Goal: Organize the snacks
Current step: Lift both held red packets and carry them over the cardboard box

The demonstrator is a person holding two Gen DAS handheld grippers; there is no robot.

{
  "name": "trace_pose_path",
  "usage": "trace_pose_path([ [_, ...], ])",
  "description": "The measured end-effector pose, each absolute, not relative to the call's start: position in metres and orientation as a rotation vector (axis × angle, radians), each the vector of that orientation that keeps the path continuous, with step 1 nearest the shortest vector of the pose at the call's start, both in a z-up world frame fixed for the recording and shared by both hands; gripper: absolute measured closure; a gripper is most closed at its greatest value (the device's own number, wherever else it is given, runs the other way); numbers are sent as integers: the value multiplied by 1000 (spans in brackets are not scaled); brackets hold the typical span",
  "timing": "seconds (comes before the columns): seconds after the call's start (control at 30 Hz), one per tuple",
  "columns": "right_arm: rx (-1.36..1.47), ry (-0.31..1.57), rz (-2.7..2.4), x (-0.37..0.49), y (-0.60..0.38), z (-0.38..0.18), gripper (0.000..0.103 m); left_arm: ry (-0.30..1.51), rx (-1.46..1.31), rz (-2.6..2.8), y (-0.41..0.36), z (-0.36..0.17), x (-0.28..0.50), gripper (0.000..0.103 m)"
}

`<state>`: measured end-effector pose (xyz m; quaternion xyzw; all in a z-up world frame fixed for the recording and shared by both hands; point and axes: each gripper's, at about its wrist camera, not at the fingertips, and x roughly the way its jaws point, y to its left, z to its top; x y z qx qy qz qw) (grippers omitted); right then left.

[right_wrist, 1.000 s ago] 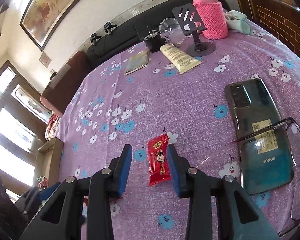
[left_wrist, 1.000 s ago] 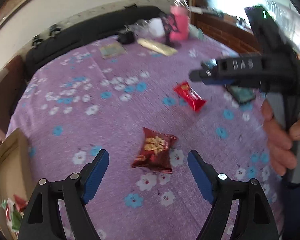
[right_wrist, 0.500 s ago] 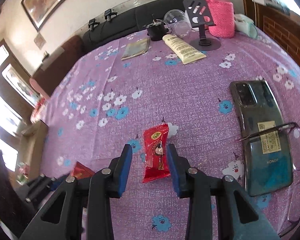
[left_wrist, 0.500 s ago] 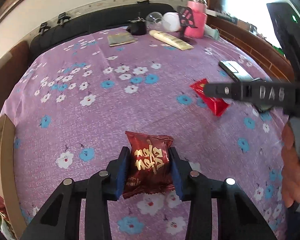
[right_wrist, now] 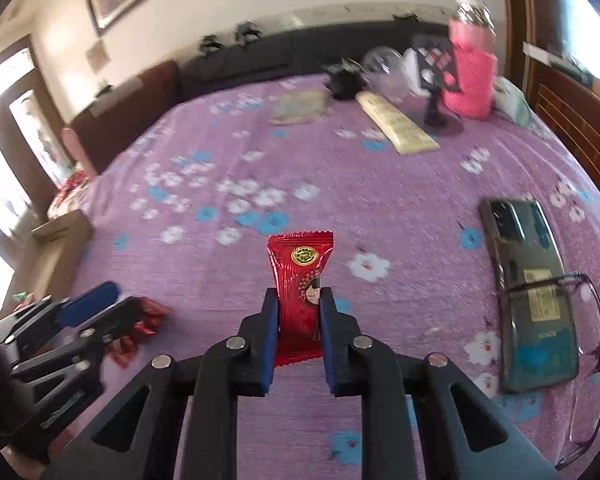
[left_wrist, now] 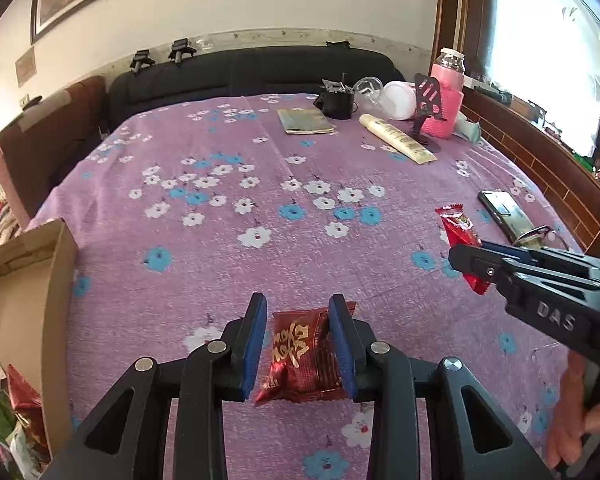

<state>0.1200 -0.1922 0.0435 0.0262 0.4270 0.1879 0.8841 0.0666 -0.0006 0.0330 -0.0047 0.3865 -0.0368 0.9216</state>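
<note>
My left gripper (left_wrist: 298,320) is shut on a dark red snack packet with gold lettering (left_wrist: 300,356), held just above the purple flowered tablecloth (left_wrist: 228,248). My right gripper (right_wrist: 299,308) is shut on a bright red candy packet with a round gold seal (right_wrist: 300,280), lifted off the cloth. In the left wrist view the right gripper (left_wrist: 476,258) comes in from the right with the red candy packet (left_wrist: 458,232) in it. In the right wrist view the left gripper (right_wrist: 100,304) and its dark red packet (right_wrist: 140,320) show at lower left.
An open cardboard box (left_wrist: 24,300) with several snack packets (left_wrist: 8,416) stands off the table's left edge. A phone (right_wrist: 528,288) and glasses (right_wrist: 592,344) lie at right. At the back stand a pink bottle (left_wrist: 446,96), phone stand (left_wrist: 428,120), cream tube (left_wrist: 396,142), booklet (left_wrist: 304,120) and black cup (left_wrist: 338,100).
My left gripper closed on the dark red packet and raised it. My right gripper tightened on the red candy packet and lifted it off the cloth.
</note>
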Motion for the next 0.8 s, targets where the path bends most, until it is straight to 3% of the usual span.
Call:
trace_pose_path([
  [0.33,34,887,447,109,-175,46,85,850,-1,-100,-1,25,72,71],
  [0.53,51,891,443,111,-178,47,85,928,37,-133,-12,11,73,58],
  [0.6,55,888,444,110,-179,48,85,931,39,-142,-14,11,72,48],
  [0.7,60,885,444,110,-180,48,85,909,42,-136,-14,13,70,48],
  [0.73,62,885,444,110,-180,48,85,905,41,-131,-13,13,70,51],
  [0.77,61,885,444,111,-180,48,85,912,49,-118,-12,11,71,64],
  [0.8,61,886,447,111,-180,48,85,917,51,-113,-12,10,72,63],
])
